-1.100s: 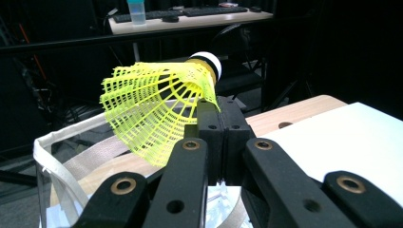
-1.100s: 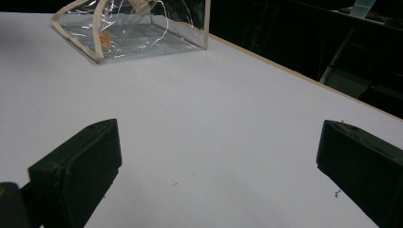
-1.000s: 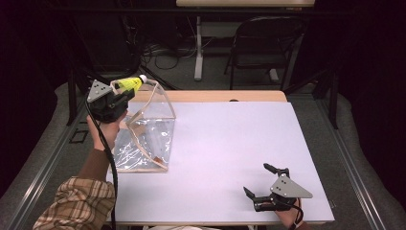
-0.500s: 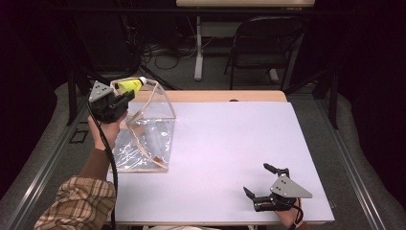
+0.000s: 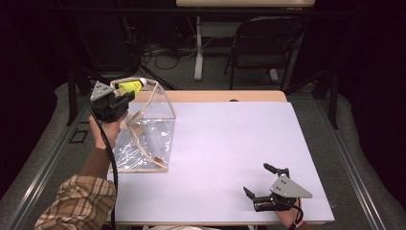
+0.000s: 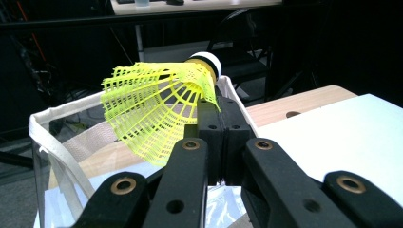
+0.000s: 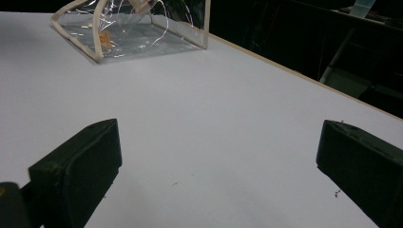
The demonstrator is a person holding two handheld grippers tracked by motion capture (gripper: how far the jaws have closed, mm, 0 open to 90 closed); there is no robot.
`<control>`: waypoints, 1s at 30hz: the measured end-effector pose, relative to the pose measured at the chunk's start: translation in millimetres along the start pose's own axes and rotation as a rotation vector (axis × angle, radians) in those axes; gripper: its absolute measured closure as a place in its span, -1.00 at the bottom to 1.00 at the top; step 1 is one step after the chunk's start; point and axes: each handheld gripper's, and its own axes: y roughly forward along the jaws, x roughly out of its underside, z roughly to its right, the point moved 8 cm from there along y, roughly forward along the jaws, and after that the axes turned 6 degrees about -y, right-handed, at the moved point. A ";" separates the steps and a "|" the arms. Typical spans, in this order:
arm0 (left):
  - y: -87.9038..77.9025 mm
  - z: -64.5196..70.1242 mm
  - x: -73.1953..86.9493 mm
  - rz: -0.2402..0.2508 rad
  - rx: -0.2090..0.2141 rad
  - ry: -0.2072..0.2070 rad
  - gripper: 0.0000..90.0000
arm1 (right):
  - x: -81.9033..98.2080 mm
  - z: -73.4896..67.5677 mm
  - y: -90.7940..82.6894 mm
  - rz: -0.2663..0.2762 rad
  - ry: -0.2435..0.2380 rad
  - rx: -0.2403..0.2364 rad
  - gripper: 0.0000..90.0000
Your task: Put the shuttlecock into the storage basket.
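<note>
A yellow plastic shuttlecock (image 5: 130, 86) with a white cork tip is pinched by its skirt in my left gripper (image 5: 125, 97), which is shut on it. It hangs over the open top of a clear plastic bag (image 5: 148, 129) with beige trim, standing at the table's left side. In the left gripper view the shuttlecock (image 6: 152, 109) fans out left of the closed gripper (image 6: 221, 107), above the bag rim (image 6: 43, 128). My right gripper (image 5: 257, 179) rests open near the front right of the table, its jaws wide apart over bare white surface (image 7: 218, 156). The bag (image 7: 133, 28) lies far off from it.
The white table top (image 5: 230, 139) has a wooden strip (image 5: 215, 96) along its far edge. A dark folding chair (image 5: 258, 43) and cables stand on the floor behind the table. Something small and beige lies inside the bag.
</note>
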 end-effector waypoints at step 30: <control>18.0 -9.8 9.5 -0.060 -0.003 -0.007 1.00 | 0.6 -0.4 0.3 -0.005 0.002 -0.002 -0.98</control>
